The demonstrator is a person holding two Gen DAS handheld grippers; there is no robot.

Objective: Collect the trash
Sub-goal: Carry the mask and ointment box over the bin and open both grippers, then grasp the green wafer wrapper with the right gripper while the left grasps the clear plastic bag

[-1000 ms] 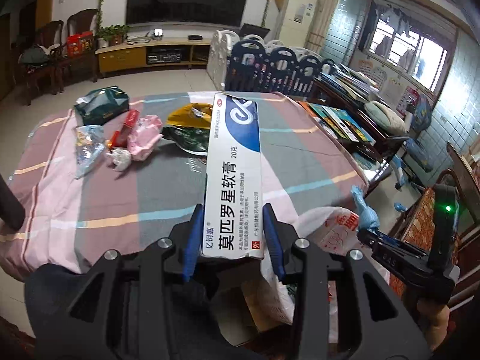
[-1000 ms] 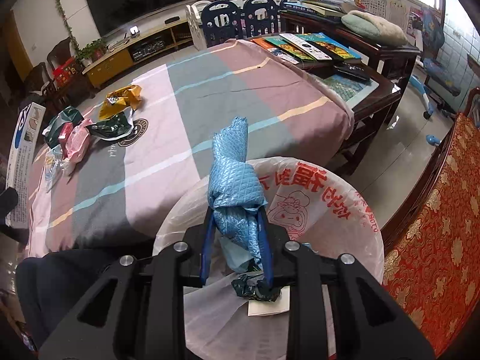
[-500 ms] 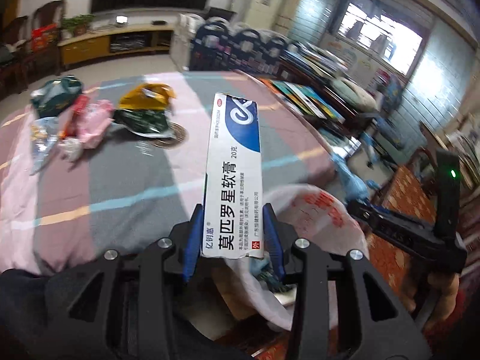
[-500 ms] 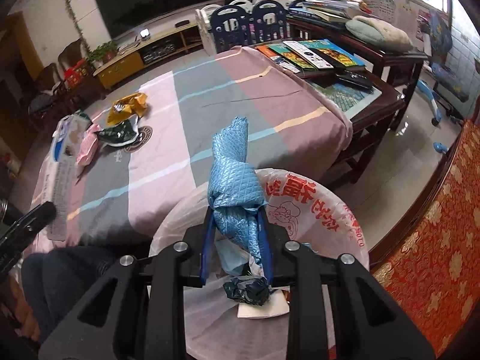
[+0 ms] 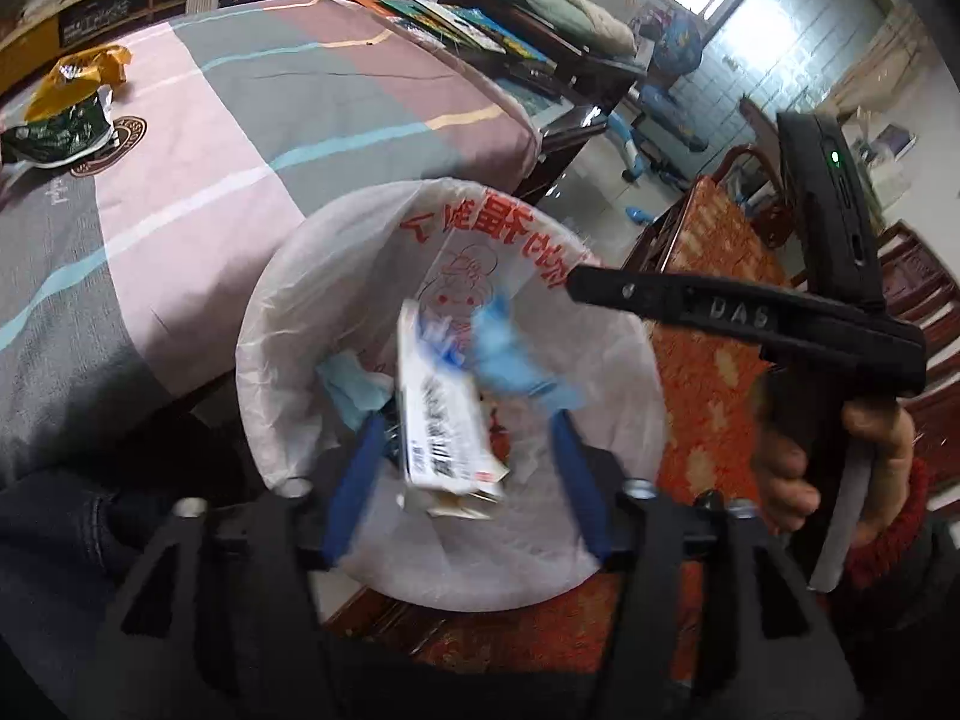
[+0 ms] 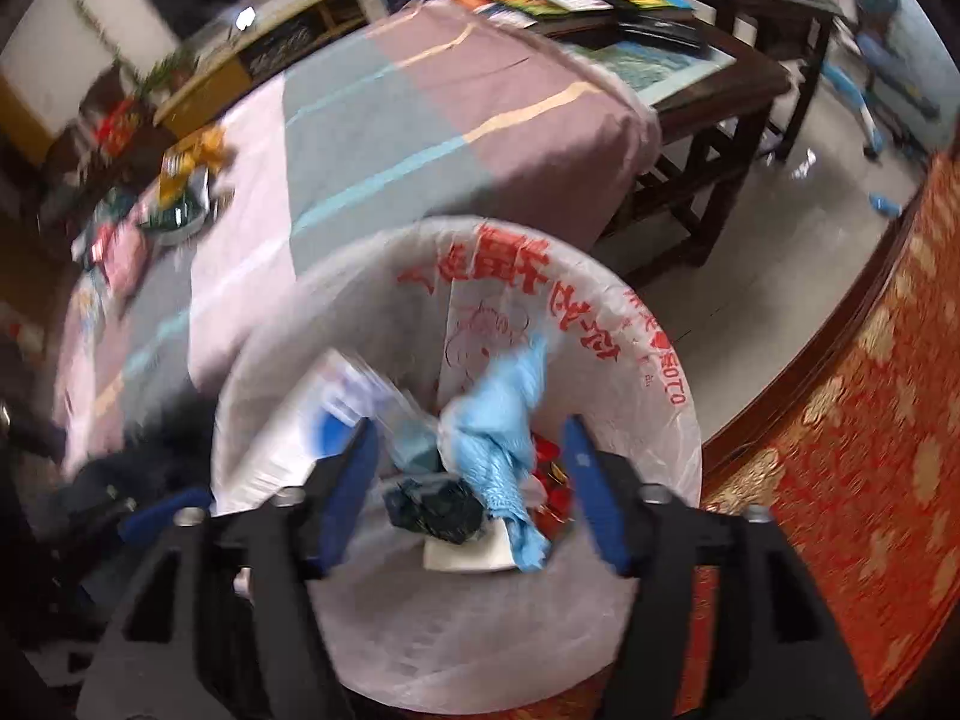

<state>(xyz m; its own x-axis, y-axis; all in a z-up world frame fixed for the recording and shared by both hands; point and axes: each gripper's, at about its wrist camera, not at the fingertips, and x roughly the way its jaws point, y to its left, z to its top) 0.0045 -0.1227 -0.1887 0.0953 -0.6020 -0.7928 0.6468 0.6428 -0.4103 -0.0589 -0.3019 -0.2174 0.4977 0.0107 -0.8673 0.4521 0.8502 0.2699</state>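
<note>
Beside us the table (image 5: 252, 120) fills the left, with wrappers (image 5: 66, 108) lying at its far end. Just below its edge sits the white bin bag (image 5: 288, 324), mouth open. Over it our left gripper (image 5: 468, 450) is opening, its blue fingers (image 5: 360, 468) clear of the box (image 5: 441, 420) tilted between them. Our right gripper (image 6: 471, 480) is opening too, the blue wad (image 6: 498, 426) loose between its jaws, above the trash in the bag

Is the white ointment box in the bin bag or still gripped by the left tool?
Released, dropping into the bag. The ointment box sits loose between the opening left tool pads, over the white bin bag.
</note>
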